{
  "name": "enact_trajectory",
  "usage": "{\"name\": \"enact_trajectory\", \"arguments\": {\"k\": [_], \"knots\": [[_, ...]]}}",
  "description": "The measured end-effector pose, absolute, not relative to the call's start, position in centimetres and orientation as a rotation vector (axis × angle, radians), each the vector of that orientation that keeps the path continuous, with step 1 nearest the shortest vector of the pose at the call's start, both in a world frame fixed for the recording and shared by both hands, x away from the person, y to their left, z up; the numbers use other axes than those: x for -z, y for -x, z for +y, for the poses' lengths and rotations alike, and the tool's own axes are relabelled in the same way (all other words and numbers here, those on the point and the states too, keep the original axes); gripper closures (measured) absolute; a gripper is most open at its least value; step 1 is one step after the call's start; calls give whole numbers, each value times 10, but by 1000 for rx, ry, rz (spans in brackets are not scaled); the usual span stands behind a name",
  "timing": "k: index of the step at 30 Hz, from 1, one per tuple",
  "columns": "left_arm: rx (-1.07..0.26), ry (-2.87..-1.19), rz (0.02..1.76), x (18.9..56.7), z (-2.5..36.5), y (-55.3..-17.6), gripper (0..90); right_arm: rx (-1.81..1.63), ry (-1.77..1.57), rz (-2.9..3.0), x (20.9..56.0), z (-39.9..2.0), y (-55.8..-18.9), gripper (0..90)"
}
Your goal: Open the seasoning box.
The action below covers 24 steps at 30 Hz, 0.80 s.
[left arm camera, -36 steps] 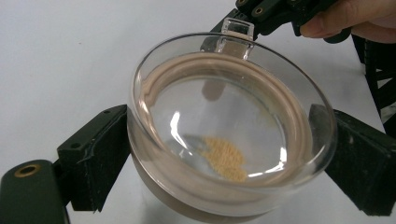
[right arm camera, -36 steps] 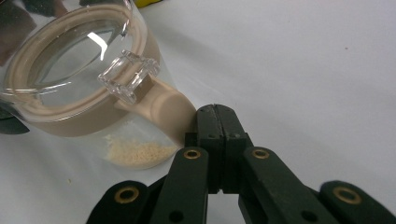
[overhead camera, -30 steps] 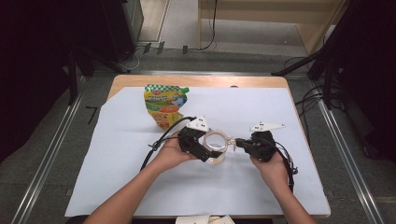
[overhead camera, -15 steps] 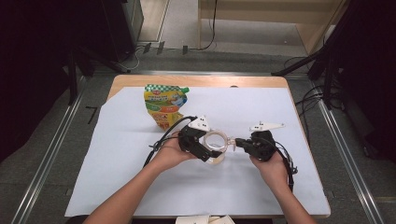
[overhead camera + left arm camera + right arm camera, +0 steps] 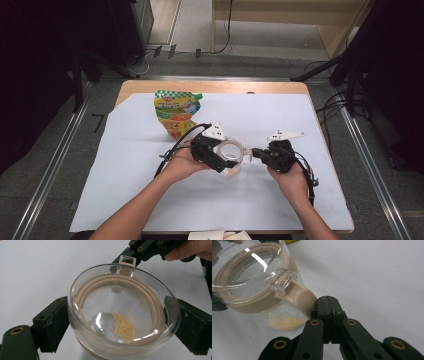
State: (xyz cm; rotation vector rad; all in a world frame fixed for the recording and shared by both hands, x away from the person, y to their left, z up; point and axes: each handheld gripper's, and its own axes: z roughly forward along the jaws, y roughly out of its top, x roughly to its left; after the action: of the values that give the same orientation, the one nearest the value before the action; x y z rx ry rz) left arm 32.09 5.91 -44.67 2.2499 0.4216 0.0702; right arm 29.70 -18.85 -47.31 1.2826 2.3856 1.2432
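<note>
Obscuring jar (image 5: pixel 122 315) sides: left tongs (image 5: pixel 122 322)

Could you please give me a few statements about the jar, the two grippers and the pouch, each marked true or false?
1. The left gripper clamps the glass jar from both sides. True.
2. The right gripper has its jaws wide open. False: they are shut together, beside the jar's beige tab.
3. The jar is full to the brim. False: a small heap of pale grains lies at its bottom.
4. A yellow and green pouch stands behind the jar. True.
</note>
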Motion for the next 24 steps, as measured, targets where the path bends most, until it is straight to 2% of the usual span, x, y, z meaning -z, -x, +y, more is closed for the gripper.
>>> {"name": "enact_trajectory", "arguments": {"k": [15, 16, 17, 18, 23, 24], "knots": [[-89, -2249, 430, 432, 56, -320, 103, -1245, -1280, 2388, 473, -187, -296, 900], [-93, -2246, 422, 432, 56, -320, 138, -1243, -1276, 2392, 473, -187, -296, 900], [-22, -2198, 403, 428, 57, -319, 203, -1242, -1279, 2398, 473, -187, -296, 900], [-10, -2171, 400, 426, 57, -318, 273, -1239, -1275, 2399, 473, -186, -296, 900], [-41, -2192, 372, 419, 52, -312, 292, -1226, -1231, 2420, 474, -180, -294, 900], [-30, -2185, 387, 416, 51, -310, 350, -1223, -1222, 2420, 474, -180, -294, 900]]}}
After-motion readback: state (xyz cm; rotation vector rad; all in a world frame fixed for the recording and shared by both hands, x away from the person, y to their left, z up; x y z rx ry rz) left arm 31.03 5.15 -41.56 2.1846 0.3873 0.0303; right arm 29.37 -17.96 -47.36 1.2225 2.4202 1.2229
